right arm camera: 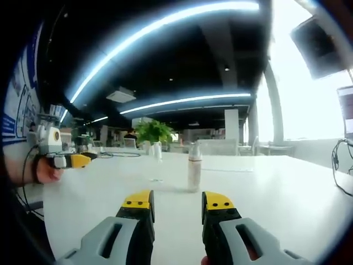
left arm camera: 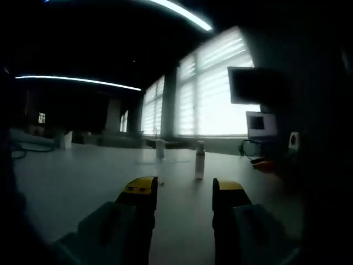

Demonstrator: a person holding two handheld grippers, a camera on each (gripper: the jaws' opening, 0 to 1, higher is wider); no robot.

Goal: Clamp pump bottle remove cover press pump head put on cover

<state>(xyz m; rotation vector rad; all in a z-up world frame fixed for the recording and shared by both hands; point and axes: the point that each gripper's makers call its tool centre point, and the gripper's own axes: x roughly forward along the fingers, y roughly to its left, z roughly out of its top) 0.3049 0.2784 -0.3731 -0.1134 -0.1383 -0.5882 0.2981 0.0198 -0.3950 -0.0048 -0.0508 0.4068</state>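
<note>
A slim pale pump bottle (right arm camera: pixel 193 167) stands upright on the white table (right arm camera: pixel 265 193), with its clear cover on top. In the left gripper view the pump bottle (left arm camera: pixel 199 160) stands ahead and slightly right of centre. My left gripper (left arm camera: pixel 185 193) is open, short of the bottle, with nothing between its yellow-tipped fingers. My right gripper (right arm camera: pixel 176 204) is also open and empty, a short way in front of the bottle. At the left edge of the right gripper view, the left gripper (right arm camera: pixel 71 160) shows in a person's hand.
A second small clear bottle (left arm camera: pixel 160 148) stands farther back on the table. A potted plant (right arm camera: pixel 153 132) sits behind it. Monitors (left arm camera: pixel 259 105) and cables (right arm camera: pixel 339 165) occupy the table's right side by bright windows.
</note>
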